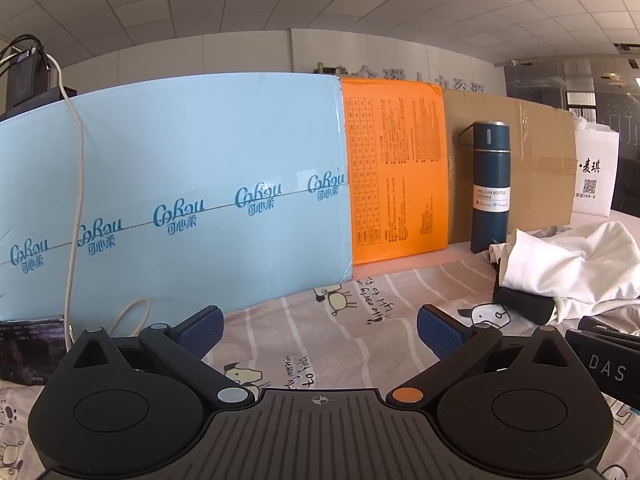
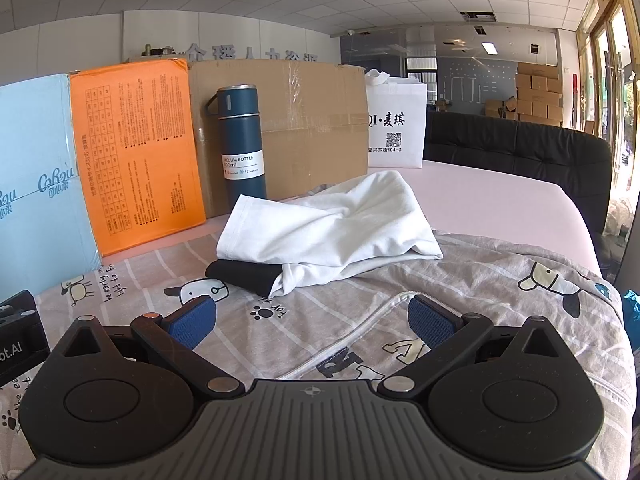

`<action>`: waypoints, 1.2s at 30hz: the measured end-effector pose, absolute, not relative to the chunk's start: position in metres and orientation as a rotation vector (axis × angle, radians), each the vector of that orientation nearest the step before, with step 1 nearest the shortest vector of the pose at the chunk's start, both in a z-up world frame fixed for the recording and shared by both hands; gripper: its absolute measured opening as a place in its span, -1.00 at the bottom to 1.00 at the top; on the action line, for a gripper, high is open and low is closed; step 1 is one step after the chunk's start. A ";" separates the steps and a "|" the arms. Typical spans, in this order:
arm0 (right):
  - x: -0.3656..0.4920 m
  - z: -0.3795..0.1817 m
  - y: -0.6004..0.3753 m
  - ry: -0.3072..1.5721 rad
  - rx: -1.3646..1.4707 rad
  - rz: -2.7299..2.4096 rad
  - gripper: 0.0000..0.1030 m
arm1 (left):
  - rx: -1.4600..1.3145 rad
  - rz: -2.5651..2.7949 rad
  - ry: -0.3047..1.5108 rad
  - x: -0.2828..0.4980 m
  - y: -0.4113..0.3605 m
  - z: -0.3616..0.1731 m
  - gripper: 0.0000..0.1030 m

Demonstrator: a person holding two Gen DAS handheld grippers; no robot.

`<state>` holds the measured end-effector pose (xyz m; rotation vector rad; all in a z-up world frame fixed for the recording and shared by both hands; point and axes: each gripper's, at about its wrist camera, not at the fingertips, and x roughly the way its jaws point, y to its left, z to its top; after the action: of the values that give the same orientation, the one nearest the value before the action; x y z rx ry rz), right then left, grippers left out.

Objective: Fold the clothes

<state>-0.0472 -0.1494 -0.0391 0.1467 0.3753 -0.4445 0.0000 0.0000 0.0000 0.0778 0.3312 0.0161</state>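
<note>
Both claws gape empty; white garment (image 2: pixel 320 224) lies crumpled, unfolded.

Each black hand-held gripper (image 1: pixel 320 330) (image 2: pixel 311 318) carries blue textured pads (image 1: pixel 202 334).

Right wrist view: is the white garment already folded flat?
No, the white garment lies crumpled in a loose heap, partly over a black cloth.

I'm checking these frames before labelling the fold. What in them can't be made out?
- Black fabric item: right wrist view, mostly hidden under the crumpled white garment; its type is unclear.
- White garment: left wrist view, cut off by the right edge.
- Small print on the orange box: too small to read.
- Dark blue vacuum bottle: its base is hidden by the garment.
</note>
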 end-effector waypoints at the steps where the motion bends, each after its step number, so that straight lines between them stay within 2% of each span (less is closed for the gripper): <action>1: -0.047 -0.039 -0.149 0.375 0.147 -0.444 1.00 | 0.078 0.017 0.330 0.000 0.000 0.000 1.00; 36: -0.057 -0.034 -0.151 0.313 0.184 -0.398 1.00 | 0.077 0.006 0.318 -0.004 0.001 0.004 1.00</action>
<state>-0.0570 -0.1511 -0.0342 0.1843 0.3133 -0.3976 -0.0041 0.0006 0.0039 0.0766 0.3181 0.0060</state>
